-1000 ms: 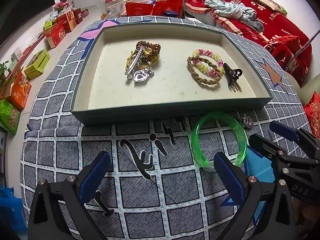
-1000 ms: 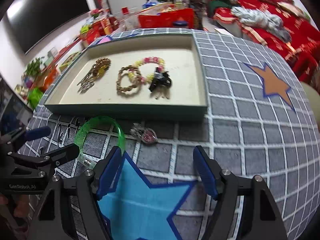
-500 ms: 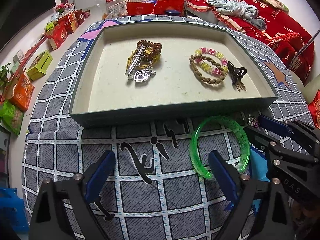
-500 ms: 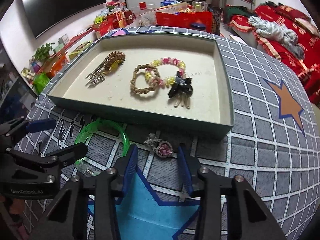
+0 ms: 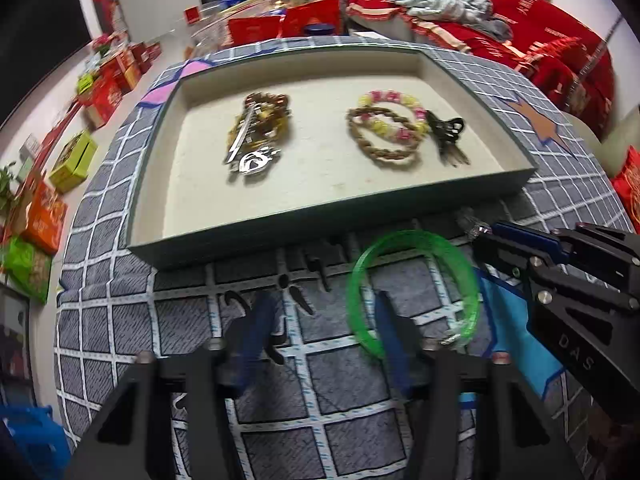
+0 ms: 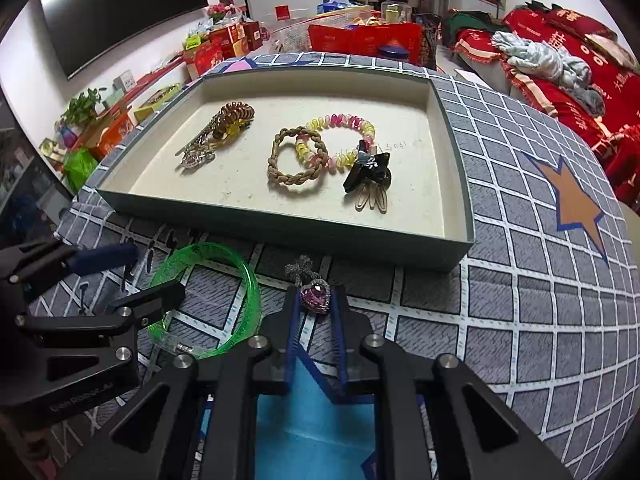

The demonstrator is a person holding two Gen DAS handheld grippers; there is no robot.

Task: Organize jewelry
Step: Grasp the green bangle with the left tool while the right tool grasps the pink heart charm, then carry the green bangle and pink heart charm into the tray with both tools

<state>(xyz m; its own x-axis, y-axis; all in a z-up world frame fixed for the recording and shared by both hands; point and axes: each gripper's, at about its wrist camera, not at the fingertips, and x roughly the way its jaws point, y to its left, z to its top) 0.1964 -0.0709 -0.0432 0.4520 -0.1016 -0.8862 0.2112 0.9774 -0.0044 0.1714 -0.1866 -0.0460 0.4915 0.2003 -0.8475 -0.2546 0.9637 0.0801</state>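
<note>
A green bangle (image 5: 412, 292) lies on the grey checked cloth in front of the tray (image 5: 320, 216); it also shows in the right wrist view (image 6: 208, 300). My left gripper (image 5: 320, 320) is half closed, its right finger inside the bangle's ring, its left finger outside. My right gripper (image 6: 316, 308) has closed around a purple heart pendant (image 6: 316, 298) with a silver bow; the pads sit at its sides. The tray holds a brown-and-silver pile (image 6: 218, 128), a braided bracelet (image 6: 296, 160), a pink-yellow coil bracelet (image 6: 340, 136) and a black clip (image 6: 368, 172).
A blue star patch (image 6: 312, 420) lies under my right gripper. An orange star (image 6: 572, 200) marks the cloth at right. Red bedding (image 6: 580, 60) is behind right, boxes (image 5: 72, 156) on the floor at left.
Both grippers moved forward and narrowed. My left gripper's right finger entered the bangle's ring. My right gripper closed from wide open onto the heart pendant.
</note>
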